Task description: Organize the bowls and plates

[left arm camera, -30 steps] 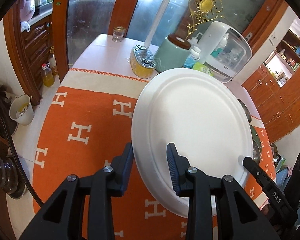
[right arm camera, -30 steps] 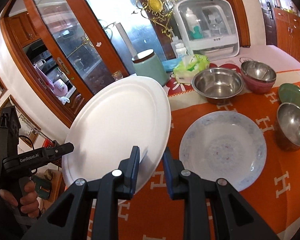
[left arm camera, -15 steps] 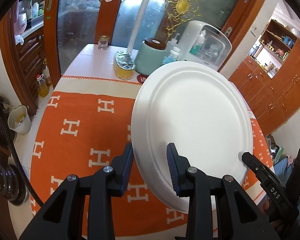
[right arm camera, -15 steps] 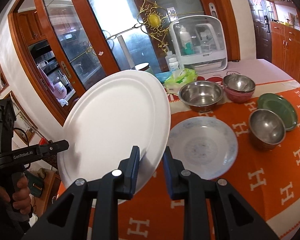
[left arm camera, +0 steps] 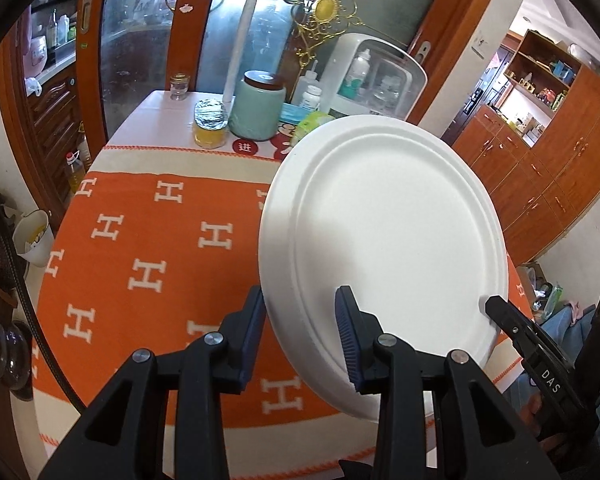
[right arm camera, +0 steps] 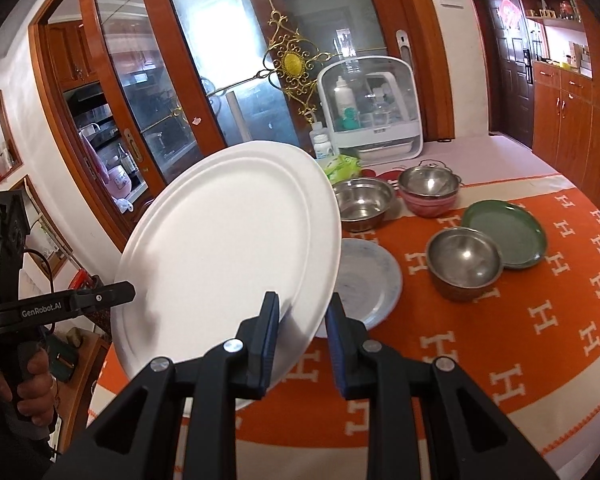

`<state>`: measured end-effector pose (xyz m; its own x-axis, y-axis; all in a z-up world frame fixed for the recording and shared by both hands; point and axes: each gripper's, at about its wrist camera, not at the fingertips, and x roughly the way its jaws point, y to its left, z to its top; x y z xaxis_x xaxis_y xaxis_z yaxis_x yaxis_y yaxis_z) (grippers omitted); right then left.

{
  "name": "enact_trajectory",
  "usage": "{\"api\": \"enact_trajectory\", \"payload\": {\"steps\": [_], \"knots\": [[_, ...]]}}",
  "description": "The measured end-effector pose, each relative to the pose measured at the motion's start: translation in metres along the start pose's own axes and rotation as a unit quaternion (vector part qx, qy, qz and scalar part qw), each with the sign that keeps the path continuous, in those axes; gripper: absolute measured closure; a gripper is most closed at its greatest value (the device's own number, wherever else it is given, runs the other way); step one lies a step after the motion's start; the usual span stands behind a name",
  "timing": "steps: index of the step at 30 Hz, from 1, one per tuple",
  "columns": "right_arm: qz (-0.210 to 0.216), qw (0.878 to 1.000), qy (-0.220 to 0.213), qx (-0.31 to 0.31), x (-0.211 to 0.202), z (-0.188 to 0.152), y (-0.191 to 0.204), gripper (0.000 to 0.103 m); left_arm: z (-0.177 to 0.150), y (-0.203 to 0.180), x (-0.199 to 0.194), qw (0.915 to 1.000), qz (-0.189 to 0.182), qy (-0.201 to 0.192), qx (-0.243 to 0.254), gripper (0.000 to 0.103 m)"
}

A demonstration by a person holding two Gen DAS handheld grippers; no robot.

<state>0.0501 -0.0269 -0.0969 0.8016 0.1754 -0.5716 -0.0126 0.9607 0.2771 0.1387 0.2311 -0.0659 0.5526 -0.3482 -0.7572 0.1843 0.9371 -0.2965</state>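
Observation:
A large white plate (left arm camera: 384, 240) hangs tilted in the air above the orange tablecloth (left arm camera: 148, 240). My left gripper (left arm camera: 300, 332) is shut on its near rim. My right gripper (right arm camera: 302, 334) is shut on the opposite rim of the white plate (right arm camera: 228, 248). Each gripper shows in the other's view: the right one (left arm camera: 532, 360) and the left one (right arm camera: 60, 308), held by a hand. On the cloth lie a pale blue patterned plate (right arm camera: 368, 280), a green plate (right arm camera: 504, 232), a steel bowl (right arm camera: 464, 260), a wider steel bowl (right arm camera: 362, 202), and a steel bowl in a pink bowl (right arm camera: 428, 190).
Along the table's far edge stand a white clear-fronted box (right arm camera: 370, 108), a pale green jar (left arm camera: 258, 108), a foil-topped yellow jar (left arm camera: 210, 128), small bottles (right arm camera: 322, 144) and a green tissue pack (right arm camera: 342, 166). Wooden glass doors rise behind; cabinets stand to the right.
Both grippers have risen and drawn back from the table with the white plate between them. The dishes on the cloth now look smaller and farther away.

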Motion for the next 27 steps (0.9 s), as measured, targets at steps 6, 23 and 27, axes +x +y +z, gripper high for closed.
{"api": "enact_trajectory", "payload": {"steps": [6,23,27], "knots": [[0.009,1.000,0.002,-0.004,-0.027,-0.003,-0.036,0.079,-0.022,-0.044,-0.005,1.0000,0.006,-0.001,-0.001,0.069],[0.012,0.998,0.054,-0.020,-0.063,-0.013,-0.142,0.079,-0.073,-0.150,0.018,0.9996,0.011,0.014,-0.021,0.069],[0.008,0.997,0.079,-0.022,-0.061,-0.019,-0.163,0.079,-0.090,-0.168,0.035,0.9990,0.015,0.028,-0.030,0.068]]}}
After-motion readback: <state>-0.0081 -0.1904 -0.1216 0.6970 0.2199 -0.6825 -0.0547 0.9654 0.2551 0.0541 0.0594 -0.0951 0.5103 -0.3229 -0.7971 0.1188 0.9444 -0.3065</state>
